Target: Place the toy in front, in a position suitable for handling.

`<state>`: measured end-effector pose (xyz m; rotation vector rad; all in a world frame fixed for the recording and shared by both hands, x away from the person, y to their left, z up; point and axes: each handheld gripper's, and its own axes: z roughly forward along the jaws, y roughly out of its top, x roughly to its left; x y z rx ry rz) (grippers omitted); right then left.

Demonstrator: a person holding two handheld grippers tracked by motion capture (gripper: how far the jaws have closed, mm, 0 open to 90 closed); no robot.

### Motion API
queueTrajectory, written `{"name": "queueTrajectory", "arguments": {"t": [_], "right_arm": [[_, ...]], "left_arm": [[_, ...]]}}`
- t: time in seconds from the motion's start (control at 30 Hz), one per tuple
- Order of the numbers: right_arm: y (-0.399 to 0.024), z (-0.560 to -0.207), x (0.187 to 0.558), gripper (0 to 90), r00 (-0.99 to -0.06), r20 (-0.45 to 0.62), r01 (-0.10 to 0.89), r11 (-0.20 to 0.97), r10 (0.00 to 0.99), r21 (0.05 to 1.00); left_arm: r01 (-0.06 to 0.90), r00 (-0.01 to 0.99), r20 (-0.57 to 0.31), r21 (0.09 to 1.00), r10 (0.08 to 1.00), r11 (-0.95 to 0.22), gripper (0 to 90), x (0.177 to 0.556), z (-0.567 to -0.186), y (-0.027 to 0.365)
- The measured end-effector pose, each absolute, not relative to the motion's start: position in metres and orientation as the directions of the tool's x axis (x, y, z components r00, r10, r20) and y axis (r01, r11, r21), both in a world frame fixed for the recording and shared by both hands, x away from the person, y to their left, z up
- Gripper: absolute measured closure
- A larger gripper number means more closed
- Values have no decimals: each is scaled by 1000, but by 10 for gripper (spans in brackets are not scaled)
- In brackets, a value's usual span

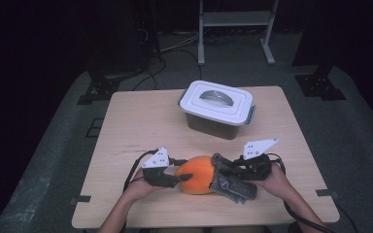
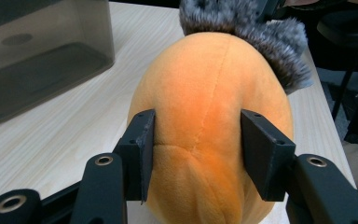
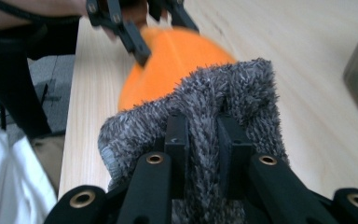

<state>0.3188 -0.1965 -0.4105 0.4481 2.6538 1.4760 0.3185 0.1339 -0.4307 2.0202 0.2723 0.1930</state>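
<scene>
An orange plush toy point(image 1: 199, 174) with a grey fuzzy tuft point(image 1: 233, 187) lies on its side near the table's front edge. My left gripper point(image 1: 177, 174) comes in from the left. In the left gripper view its two pads press into the sides of the orange body point(image 2: 209, 93), so the left gripper point(image 2: 198, 149) is shut on it. My right gripper point(image 1: 223, 167) comes from the right. The right gripper view shows the right gripper point(image 3: 204, 135) pinching a fold of the grey tuft point(image 3: 242, 88), with the orange body point(image 3: 177, 51) beyond it.
A dark translucent box with a white handled lid point(image 1: 217, 109) stands at the back middle of the wooden table point(image 1: 136, 121); its wall point(image 2: 37, 56) is near the toy's far side. Dark floor, cables and a metal stand lie beyond the table.
</scene>
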Motion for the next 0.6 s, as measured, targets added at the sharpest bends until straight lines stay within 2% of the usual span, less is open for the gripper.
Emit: {"name": "queueTrajectory", "arguments": {"t": [0.13,0.4,0.47,0.6], "right_arm": [[-200,-403,316,758,-957,63,204,501,283,841],[-172,-387,319,757,-973,14,134,510,232,850],[-171,-390,319,758,-975,14,129,517,222,846],[-177,-396,316,757,-977,38,142,512,209,847]], "left_arm": [[83,965,40,892,261,-445,474,314,-428,128],[50,971,65,887,231,-459,455,308,-426,124],[41,971,74,885,228,-464,410,307,-424,124],[63,966,69,873,250,-484,202,308,-422,119]]}}
